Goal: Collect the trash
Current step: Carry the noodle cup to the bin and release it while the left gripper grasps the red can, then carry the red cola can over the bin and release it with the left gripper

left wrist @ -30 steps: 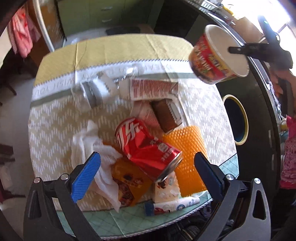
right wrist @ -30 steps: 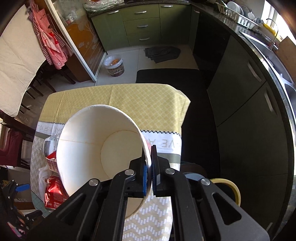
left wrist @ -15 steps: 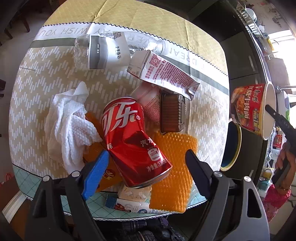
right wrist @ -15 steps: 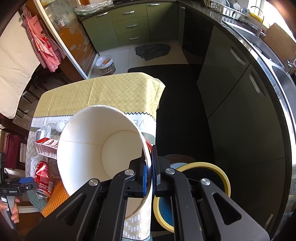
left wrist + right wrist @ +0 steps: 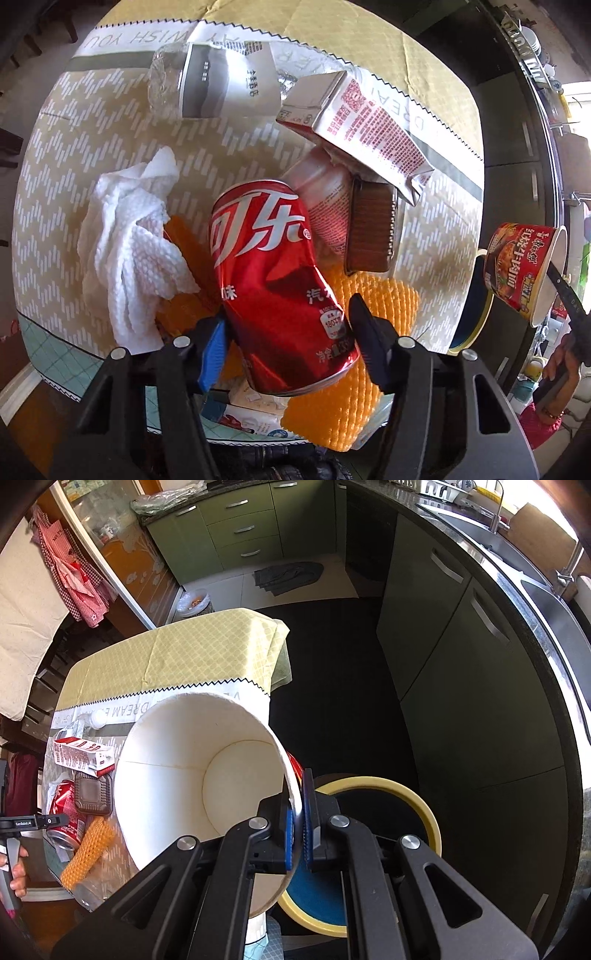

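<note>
Much of the trash is only half seen. In the left wrist view the dented red can [image 5: 275,280] fills the centre and covers most of what lies under it: an orange mesh sleeve [image 5: 373,332], a small pale bottle [image 5: 328,206] and packets at the lower edge whose print we cannot read. Our left tongs [image 5: 286,338] stand open, one finger on either side of the can's lower end; whether the pads touch it we cannot tell. A crumpled white tissue [image 5: 129,240] lies left of the can, a clear plastic bottle [image 5: 218,85] at the top, a milk carton [image 5: 362,125] tilted over a brown tray [image 5: 371,229] right of centre.

Our right tongs [image 5: 298,827] are closed on the rim of the noodle cup [image 5: 192,775], whose white inside blocks the middle of the right wrist view (its printed outside shows only at the far right of the other frame). Below it sits a yellow-rimmed bin [image 5: 388,786], partly hidden.

The worktop [image 5: 81,155] wears a yellow and beige patterned cloth. Green cabinets [image 5: 240,528] fill the upper frame, dark counter doors the right.
</note>
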### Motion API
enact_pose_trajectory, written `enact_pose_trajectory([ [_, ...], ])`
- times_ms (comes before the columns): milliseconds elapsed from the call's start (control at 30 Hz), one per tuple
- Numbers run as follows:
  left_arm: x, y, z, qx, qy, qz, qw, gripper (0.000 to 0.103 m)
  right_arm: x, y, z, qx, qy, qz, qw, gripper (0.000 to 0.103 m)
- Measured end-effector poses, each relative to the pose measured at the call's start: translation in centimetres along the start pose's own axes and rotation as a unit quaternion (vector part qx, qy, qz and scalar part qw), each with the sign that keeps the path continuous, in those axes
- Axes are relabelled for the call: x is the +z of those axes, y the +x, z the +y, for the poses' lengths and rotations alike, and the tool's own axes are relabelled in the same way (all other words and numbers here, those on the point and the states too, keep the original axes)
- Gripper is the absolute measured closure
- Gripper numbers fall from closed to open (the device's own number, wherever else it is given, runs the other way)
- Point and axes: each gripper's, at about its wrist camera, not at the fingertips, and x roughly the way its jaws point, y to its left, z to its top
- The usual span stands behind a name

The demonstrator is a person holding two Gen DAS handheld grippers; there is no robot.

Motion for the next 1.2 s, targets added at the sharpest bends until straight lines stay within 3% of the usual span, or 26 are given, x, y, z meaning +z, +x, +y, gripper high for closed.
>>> enact_pose_trajectory([
  [167,-0.3,-1.4,-0.2,0.010,0.035,-0.033,0.9988,0.046,-1.8,0.5,-2.8,-0.004,0.023,0.009,1.000,0.098],
  [400,-1.2,-3.1,0.0,0.002,0.059,-0.050,0.9970,0.047,-4.5,2.7,-6.7,-0.015,0.065,0.028,0.997,0.098],
  [600,-2.4,-5.4,-0.3,-0.009,0.083,-0.072,0.9939,0.047,-6.1,4.7,-10.9,-0.052,0.102,0.025,0.993,0.098],
  [733,-3.6,-7.1,-0.9,-0.015,0.102,-0.084,0.9911,0.048,-7.2,6.6,-12.8,-0.049,0.126,0.041,0.990,0.097],
  [833,-4.5,-8.4,-1.7,-0.016,0.119,-0.093,0.9883,0.048,-8.0,8.2,-13.3,-0.029,0.134,0.059,0.989,0.089],
  [867,-4.7,-8.8,-2.1,-0.018,0.125,-0.096,0.9873,0.048,-8.1,8.5,-13.7,-0.033,0.135,0.062,0.988,0.067],
  [933,-5.2,-9.3,-3.0,-0.019,0.139,-0.101,0.9849,0.049,-8.3,8.4,-13.6,-0.048,0.127,0.054,0.989,0.052],
  [1067,-6.6,-9.9,-5.6,-0.028,0.174,-0.101,0.9791,0.049,-9.1,5.8,-13.9,-0.025,0.132,0.022,0.991,0.053],
  [1200,-8.3,-9.2,-10.3,-0.040,0.230,-0.089,0.9682,0.049,-11.2,1.4,-13.9,-0.008,0.126,-0.020,0.992,0.053],
])
